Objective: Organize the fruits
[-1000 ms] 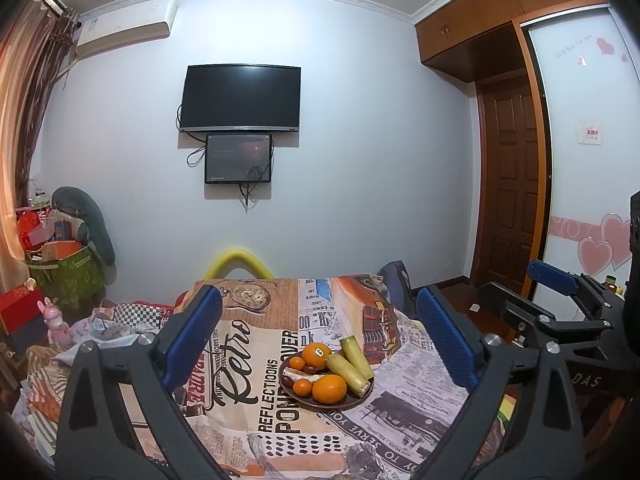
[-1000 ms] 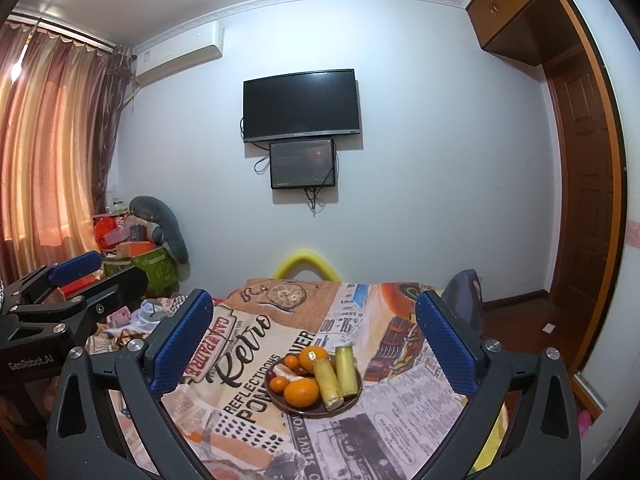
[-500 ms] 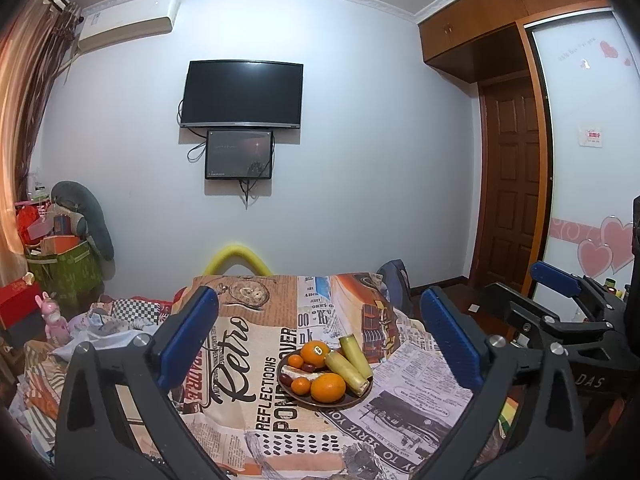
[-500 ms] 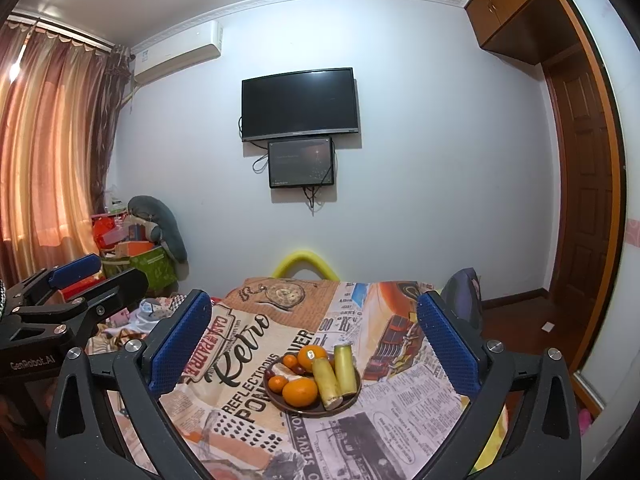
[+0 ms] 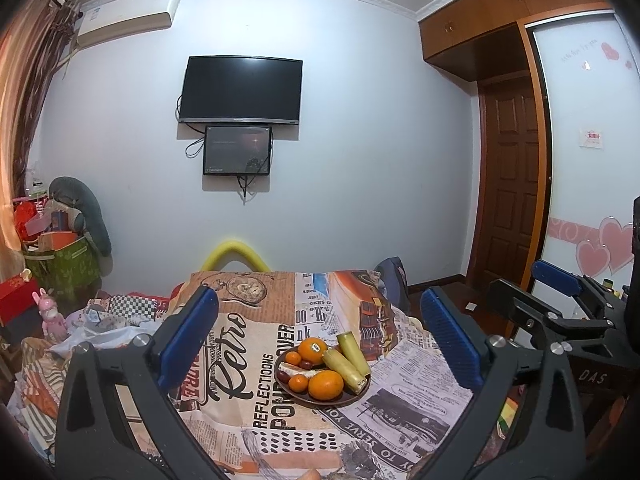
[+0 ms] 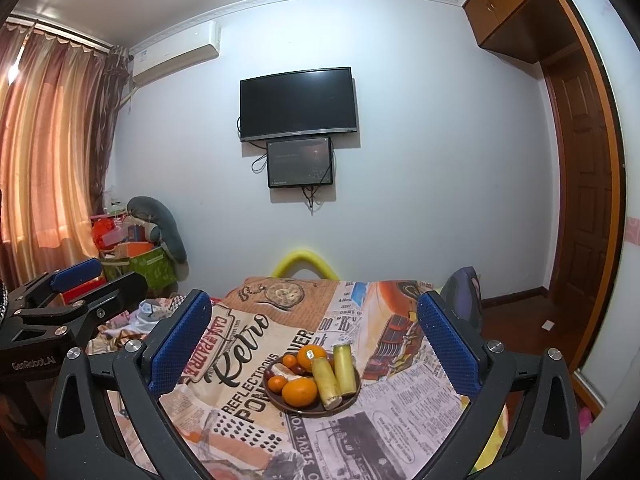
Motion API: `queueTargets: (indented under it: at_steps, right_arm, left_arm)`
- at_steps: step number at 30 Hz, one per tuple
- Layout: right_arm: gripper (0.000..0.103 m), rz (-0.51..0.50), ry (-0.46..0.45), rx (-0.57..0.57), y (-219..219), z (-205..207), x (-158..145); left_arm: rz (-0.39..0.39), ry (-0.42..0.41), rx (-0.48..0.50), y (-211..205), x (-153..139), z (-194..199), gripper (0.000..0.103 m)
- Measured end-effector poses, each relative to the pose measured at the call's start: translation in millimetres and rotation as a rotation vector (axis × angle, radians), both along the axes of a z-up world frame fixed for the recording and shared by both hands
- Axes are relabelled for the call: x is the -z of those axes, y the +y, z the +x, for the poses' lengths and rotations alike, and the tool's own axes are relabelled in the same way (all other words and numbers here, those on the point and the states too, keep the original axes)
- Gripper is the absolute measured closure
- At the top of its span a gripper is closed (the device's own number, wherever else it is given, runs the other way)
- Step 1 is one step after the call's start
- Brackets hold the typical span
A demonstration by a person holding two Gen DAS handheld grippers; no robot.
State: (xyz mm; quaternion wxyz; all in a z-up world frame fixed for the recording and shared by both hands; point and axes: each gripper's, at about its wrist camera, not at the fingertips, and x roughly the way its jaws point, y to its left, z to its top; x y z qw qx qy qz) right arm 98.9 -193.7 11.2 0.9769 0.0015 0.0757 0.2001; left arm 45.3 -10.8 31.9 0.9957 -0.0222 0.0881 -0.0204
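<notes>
A dark brown plate (image 5: 352, 398) (image 6: 348, 404) sits on a table covered with a printed newspaper-style cloth (image 5: 248, 360) (image 6: 248, 344). It holds two large oranges (image 5: 325, 385) (image 6: 299, 392), small oranges (image 5: 298, 383), two pale green-yellow stalk pieces (image 5: 342, 365) (image 6: 326, 376) and dark red small fruits. My left gripper (image 5: 320, 344) is open and empty, held above and short of the plate. My right gripper (image 6: 314, 340) is open and empty, likewise short of the plate. Each gripper shows at the edge of the other's view.
A yellow chair back (image 5: 234, 254) stands at the table's far side, a dark bag (image 5: 394, 280) at the far right corner. Clutter, boxes and a green bin (image 5: 60, 268) lie on the left. A wooden door (image 5: 508, 184) is on the right.
Both views shifted slightly upward; the plate sits a little lower in frame. Both grippers stay open and empty.
</notes>
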Motion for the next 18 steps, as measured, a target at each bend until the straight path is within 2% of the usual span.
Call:
queueTargets:
  at_steps: [18]
  right_arm:
    - [0.000, 0.009, 0.018, 0.002, 0.8, 3.0, -0.3]
  left_arm:
    - [-0.006, 0.031, 0.012, 3.0, 4.4, 5.1, 0.000]
